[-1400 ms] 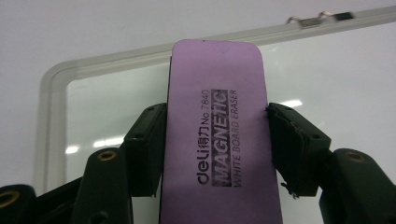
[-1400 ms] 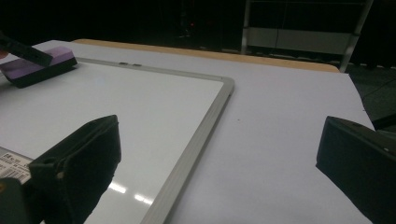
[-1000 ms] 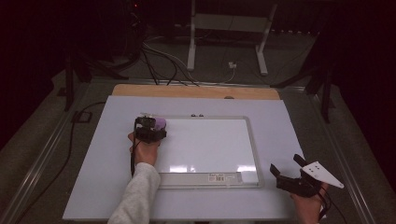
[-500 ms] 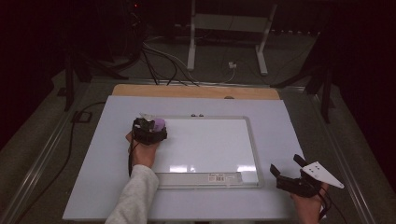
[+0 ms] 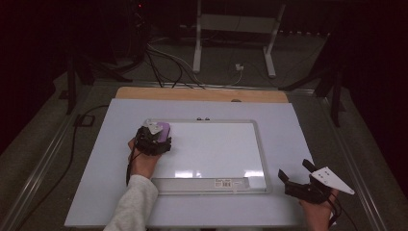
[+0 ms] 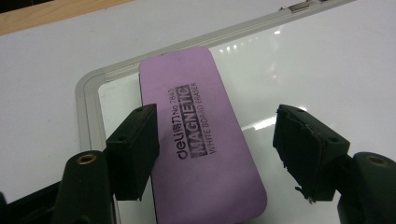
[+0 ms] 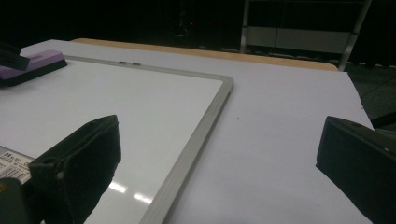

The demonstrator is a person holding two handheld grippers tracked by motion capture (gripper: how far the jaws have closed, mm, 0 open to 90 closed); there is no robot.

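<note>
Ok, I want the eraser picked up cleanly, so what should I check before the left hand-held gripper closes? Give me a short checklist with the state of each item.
1. Left hand-held gripper open: ok, jaws spread wide.
2. Purple eraser between the jaws: not ok, it lies toward one jaw, with a wide gap to the other.
3. Eraser flat on the whiteboard: ok, it lies label up in the board's corner.
4. Jaws low enough to grip the eraser's sides: cannot tell.
5. Right hand-held gripper out of the way: ok, open and off the board's opposite corner.
</note>
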